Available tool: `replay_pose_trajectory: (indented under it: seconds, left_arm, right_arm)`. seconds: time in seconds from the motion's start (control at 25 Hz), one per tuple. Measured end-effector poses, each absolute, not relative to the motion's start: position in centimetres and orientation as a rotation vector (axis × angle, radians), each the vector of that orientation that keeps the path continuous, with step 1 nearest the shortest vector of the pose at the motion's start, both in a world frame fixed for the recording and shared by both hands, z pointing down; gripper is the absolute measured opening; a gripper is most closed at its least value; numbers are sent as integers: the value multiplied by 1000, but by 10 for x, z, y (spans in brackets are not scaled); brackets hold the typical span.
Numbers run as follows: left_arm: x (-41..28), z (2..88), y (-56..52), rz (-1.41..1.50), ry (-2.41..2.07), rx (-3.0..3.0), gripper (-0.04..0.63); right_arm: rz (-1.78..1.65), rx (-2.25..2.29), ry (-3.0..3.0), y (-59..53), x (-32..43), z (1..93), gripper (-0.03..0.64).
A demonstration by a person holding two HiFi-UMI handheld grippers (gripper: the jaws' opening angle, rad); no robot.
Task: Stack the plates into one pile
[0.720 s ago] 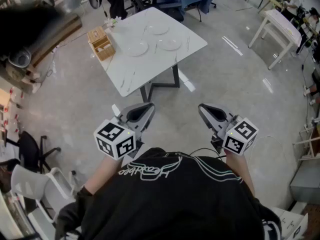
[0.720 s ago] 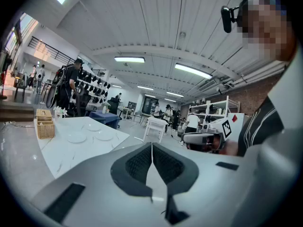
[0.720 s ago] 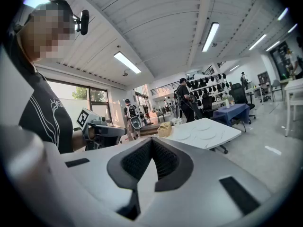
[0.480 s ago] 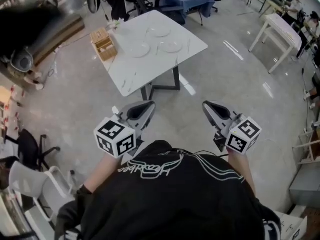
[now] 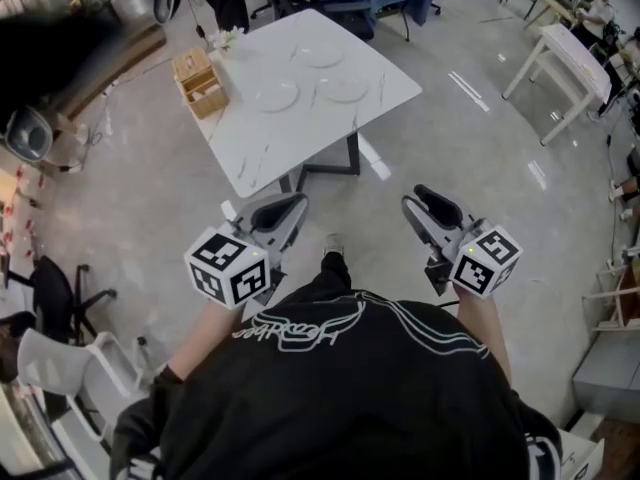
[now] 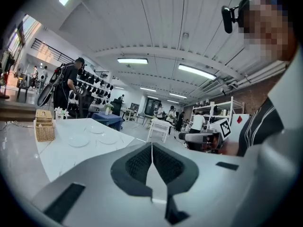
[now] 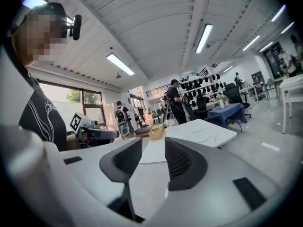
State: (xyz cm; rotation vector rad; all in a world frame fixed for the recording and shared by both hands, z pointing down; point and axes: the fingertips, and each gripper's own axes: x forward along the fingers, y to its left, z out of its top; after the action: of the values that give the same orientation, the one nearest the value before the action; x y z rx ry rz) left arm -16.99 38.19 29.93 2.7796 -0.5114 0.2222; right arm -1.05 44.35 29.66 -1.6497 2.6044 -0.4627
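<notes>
**Both tools short of the table; three plates lying unstacked**

In the head view, the person is holding both tools above the floor, well apart from the table. The left tool is pointing toward the table's near edge. The left gripper view is showing its jaws pressed together with nothing between them. The right tool is riding level with it. The right gripper view is showing its jaws standing apart, with only empty space between the pads.

On the table, starting at the left edge, a wicker basket is standing. Its inside is looking partitioned from above, but the contents are too small to make out. To its right, three clear plates are lying singly on the tabletop, none overlapping another: the near-left plate, the far plate and the right plate.

Points particular to each view:

- The head view alone is giving the plate layout from above, and the person's shoe on the floor between the tools.
- The left gripper view is showing the basket from the side and the plates as thin discs, plus the right tool's marker cube and a standing person in dark clothes behind the table.
- The right gripper view is showing the basket and the tabletop, but the plates are hardly readable there.
</notes>
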Motion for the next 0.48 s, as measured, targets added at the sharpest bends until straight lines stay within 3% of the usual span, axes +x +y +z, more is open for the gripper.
replay_pose_trajectory:
  seconds: [0.24,0.48]
  left_arm:
    - [-136,316,305,247,-500,2743,29]
    - [-94,338,199,319,-501,2666,29]
  right_arm:
    - [-518,-1671,2658,369,23,316,279]
    - [-630,-1680,2669,271,72,340,287]
